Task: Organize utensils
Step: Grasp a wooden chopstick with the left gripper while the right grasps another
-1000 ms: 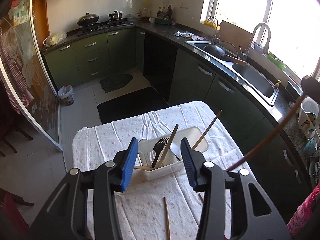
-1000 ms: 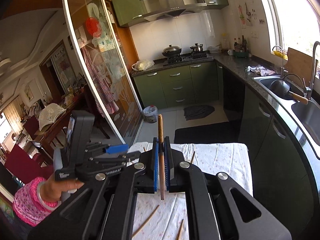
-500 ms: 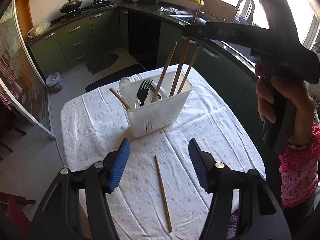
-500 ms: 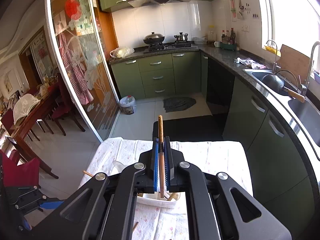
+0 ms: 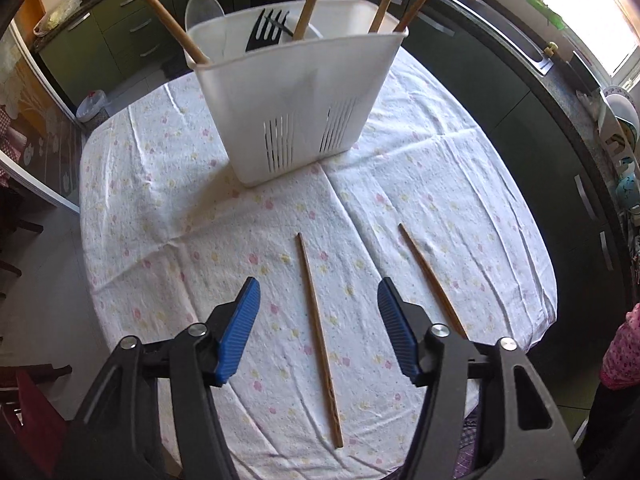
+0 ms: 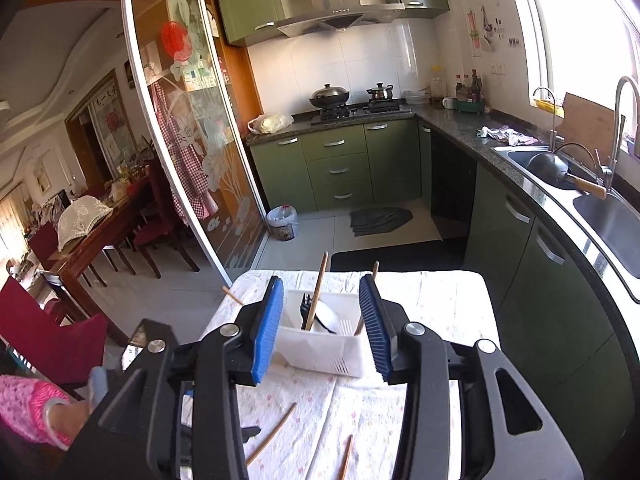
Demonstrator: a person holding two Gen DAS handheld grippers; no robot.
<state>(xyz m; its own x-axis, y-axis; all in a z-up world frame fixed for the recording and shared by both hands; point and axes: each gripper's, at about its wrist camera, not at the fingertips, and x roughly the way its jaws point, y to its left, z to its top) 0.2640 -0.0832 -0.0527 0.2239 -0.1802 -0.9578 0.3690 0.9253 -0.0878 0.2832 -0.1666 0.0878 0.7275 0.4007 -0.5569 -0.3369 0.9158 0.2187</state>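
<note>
A white slotted utensil basket [image 5: 298, 104] stands on the flowered tablecloth [image 5: 168, 208]. It holds several wooden chopsticks, a black fork [image 5: 266, 32] and a pale spoon. Two loose chopsticks lie on the cloth: one [image 5: 318, 314] between my left fingers' line, one [image 5: 430, 276] to the right. My left gripper [image 5: 318, 324] is open and empty, low over the middle chopstick. My right gripper [image 6: 322, 324] is open and empty above the basket [image 6: 324, 350], where a chopstick [image 6: 317, 290] stands upright. Two loose chopsticks [image 6: 272, 434] show below it.
Green kitchen cabinets [image 6: 344, 168] and a dark counter with a steel sink [image 6: 600, 216] run along the right. A glass sliding door [image 6: 192, 140] and a dining table with red chairs [image 6: 72, 240] are on the left. The table edge [image 5: 548, 308] is close on the right.
My right gripper opened and let go of the chopstick, which now stands in the basket. My left gripper dropped lower toward the loose chopstick on the cloth.
</note>
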